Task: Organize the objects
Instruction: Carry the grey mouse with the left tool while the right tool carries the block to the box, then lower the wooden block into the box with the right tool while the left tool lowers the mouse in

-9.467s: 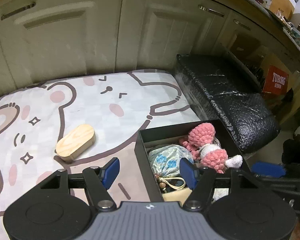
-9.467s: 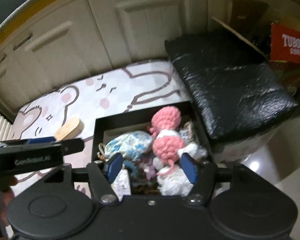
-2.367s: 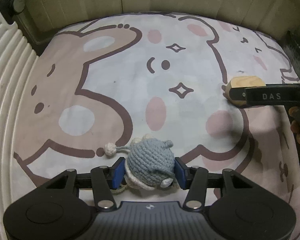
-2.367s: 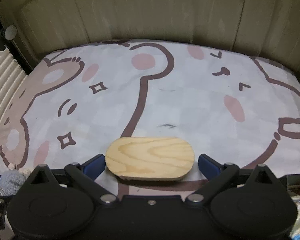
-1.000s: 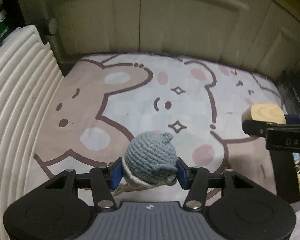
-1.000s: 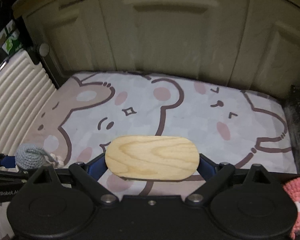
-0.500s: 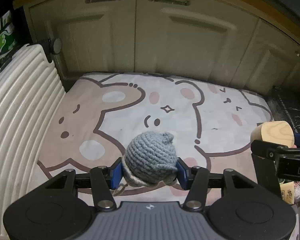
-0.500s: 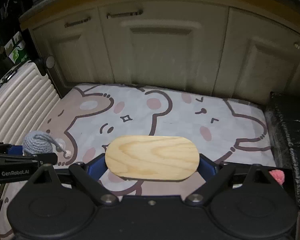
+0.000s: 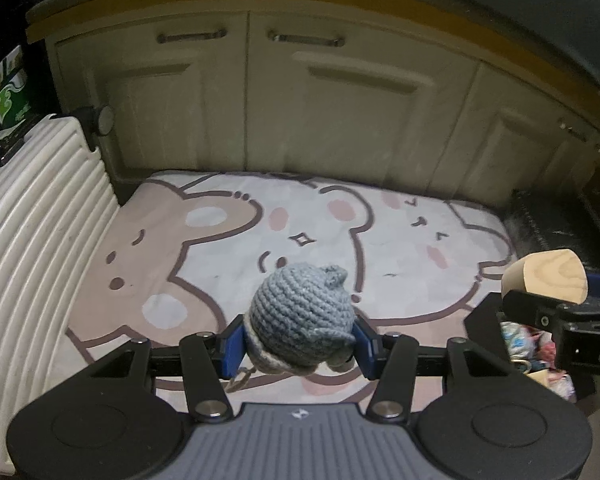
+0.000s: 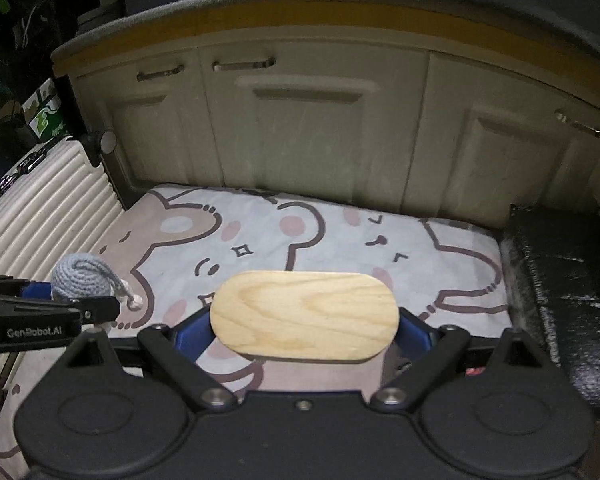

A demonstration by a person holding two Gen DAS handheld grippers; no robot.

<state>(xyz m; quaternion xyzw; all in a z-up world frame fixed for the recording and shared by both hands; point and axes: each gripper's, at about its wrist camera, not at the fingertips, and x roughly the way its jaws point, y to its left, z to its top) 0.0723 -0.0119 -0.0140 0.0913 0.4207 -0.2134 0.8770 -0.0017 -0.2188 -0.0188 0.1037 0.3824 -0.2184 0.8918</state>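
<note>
My left gripper [image 9: 298, 346] is shut on a grey-blue crocheted toy [image 9: 302, 314], held up above the cartoon bear mat [image 9: 228, 264]. The same toy [image 10: 85, 277] shows at the left of the right wrist view, a cord with a knot hanging from it. My right gripper [image 10: 304, 334] is shut on an oval wooden block [image 10: 304, 314], its blue pads pressing the block's two rounded ends. That block [image 9: 546, 282] also appears at the right edge of the left wrist view. Below it I see part of a dark box [image 9: 534, 354] with several soft items inside.
Cream cabinet doors [image 10: 312, 132] rise behind the mat. A white ribbed suitcase [image 9: 24, 240] lies along the left side. A black bubble-wrapped bundle [image 10: 564, 292] sits on the right. A fingertip shows at the left edge of the right wrist view.
Both grippers have risen with their loads and tilted up, so more of the cabinets and countertop shows. The mat looks smaller and farther. The grips have not changed.
</note>
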